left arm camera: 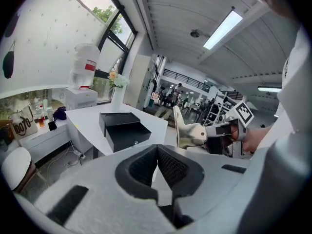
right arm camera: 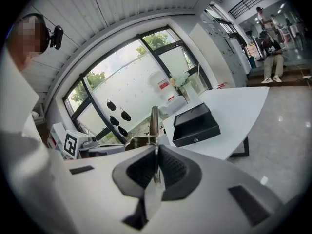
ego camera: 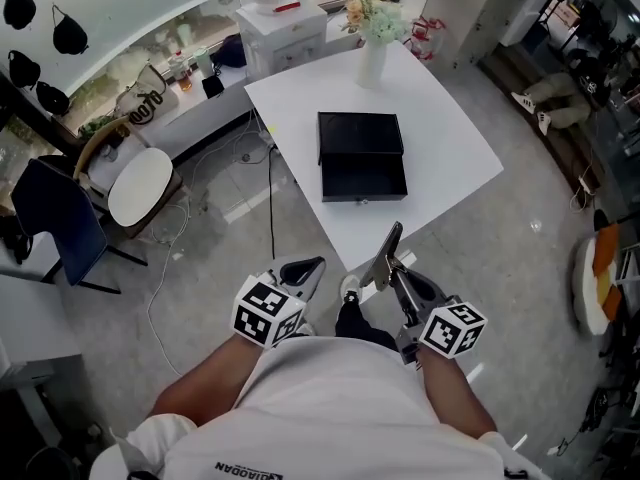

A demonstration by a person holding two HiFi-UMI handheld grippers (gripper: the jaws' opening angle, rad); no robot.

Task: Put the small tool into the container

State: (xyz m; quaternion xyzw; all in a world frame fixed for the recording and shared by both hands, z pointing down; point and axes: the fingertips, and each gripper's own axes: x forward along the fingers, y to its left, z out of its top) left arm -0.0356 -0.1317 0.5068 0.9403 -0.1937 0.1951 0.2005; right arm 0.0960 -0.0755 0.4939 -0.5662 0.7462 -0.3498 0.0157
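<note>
A black box (ego camera: pixel 361 133) with its drawer (ego camera: pixel 363 180) pulled out sits on the white table (ego camera: pixel 450 138) ahead of me; it also shows as the box (left arm camera: pixel 124 128) and the box (right arm camera: pixel 195 125). My right gripper (ego camera: pixel 395 273) is shut on a small flat metal tool (ego camera: pixel 387 253), short of the table's near corner. The tool's blade (right arm camera: pixel 154 123) stands edge-on between the pads, and shows broadside as a silvery tool (left arm camera: pixel 187 133) in the left gripper view. My left gripper (ego camera: pixel 310 266) hangs beside it, jaws together and empty (left arm camera: pixel 157 155).
A white vase of flowers (ego camera: pixel 372 28) stands at the table's far corner. To the left are a white-seated chair (ego camera: pixel 140 185), a dark blue chair (ego camera: pixel 50 218) and cables (ego camera: pixel 200 208) on the floor. A white cabinet (ego camera: pixel 285 28) stands behind the table.
</note>
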